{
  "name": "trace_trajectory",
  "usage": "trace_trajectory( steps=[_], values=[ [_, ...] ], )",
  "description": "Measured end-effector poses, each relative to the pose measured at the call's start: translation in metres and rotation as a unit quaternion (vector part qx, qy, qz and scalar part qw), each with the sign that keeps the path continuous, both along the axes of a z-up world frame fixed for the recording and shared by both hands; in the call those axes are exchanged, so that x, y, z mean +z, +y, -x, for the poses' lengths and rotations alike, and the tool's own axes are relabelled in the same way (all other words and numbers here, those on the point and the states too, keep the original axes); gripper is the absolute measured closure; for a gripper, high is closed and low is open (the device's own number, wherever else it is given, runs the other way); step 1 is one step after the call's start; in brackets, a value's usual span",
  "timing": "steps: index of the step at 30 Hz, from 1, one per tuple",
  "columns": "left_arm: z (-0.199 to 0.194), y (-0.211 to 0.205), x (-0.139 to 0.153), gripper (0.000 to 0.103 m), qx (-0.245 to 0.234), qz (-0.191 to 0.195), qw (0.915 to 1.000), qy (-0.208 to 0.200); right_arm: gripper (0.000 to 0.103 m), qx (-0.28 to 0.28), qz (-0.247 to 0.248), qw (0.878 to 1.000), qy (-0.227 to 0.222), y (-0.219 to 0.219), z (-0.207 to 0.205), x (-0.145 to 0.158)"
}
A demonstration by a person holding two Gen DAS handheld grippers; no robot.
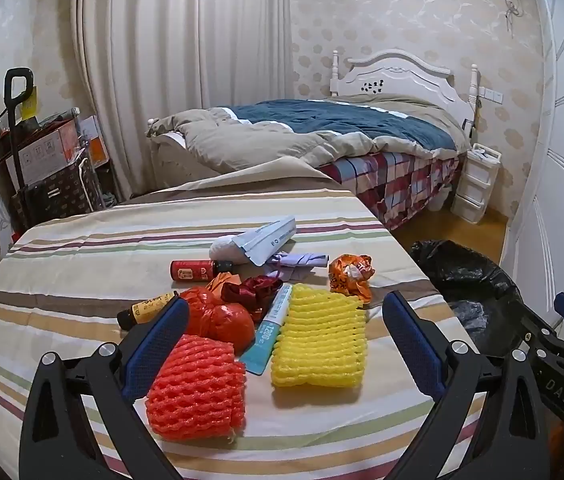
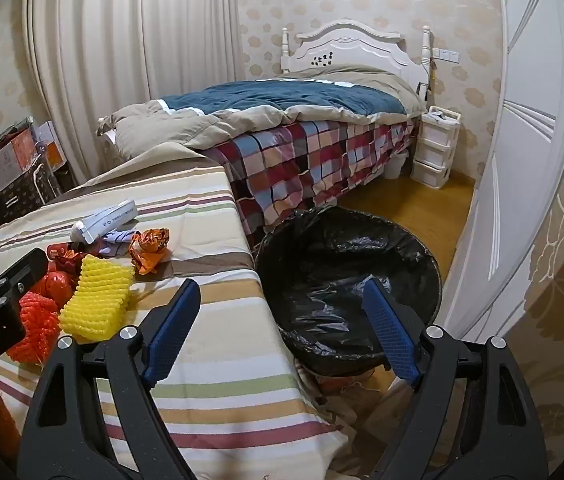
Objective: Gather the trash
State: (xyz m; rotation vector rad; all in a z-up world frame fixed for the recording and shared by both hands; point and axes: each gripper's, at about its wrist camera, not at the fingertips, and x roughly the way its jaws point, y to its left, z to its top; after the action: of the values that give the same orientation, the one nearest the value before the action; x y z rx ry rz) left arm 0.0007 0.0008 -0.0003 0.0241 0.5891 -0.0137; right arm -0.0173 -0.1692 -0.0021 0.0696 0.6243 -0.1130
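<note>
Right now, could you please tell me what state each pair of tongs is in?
Left tongs: open, holding nothing, above the orange foam net sleeve.
Right tongs: open, empty, by the black-lined round bin.

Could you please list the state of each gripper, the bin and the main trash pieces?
left gripper: open, holding nothing
right gripper: open, holding nothing
trash bin: lined with a black bag, looks empty
orange foam net: lying on the table
yellow foam net: lying flat
orange wrapper: crumpled
</note>
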Motion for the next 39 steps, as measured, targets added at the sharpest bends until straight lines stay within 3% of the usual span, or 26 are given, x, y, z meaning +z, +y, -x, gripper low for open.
trace_trajectory(
  steps=[18,39],
  values=[
    [0.000,0.014,-0.002,0.007,0.005,0.009,0.9999,0.009,0.021,0.000,0.000,1.000,0.000,-0.002,0.001,0.000],
    [0.003,-0.001,-0.008,0.007,0.004,0.005,0.9999,0.014,0.021,0.000,0.001,1.000,0.003,-0.005,0.001,-0.001]
  ],
)
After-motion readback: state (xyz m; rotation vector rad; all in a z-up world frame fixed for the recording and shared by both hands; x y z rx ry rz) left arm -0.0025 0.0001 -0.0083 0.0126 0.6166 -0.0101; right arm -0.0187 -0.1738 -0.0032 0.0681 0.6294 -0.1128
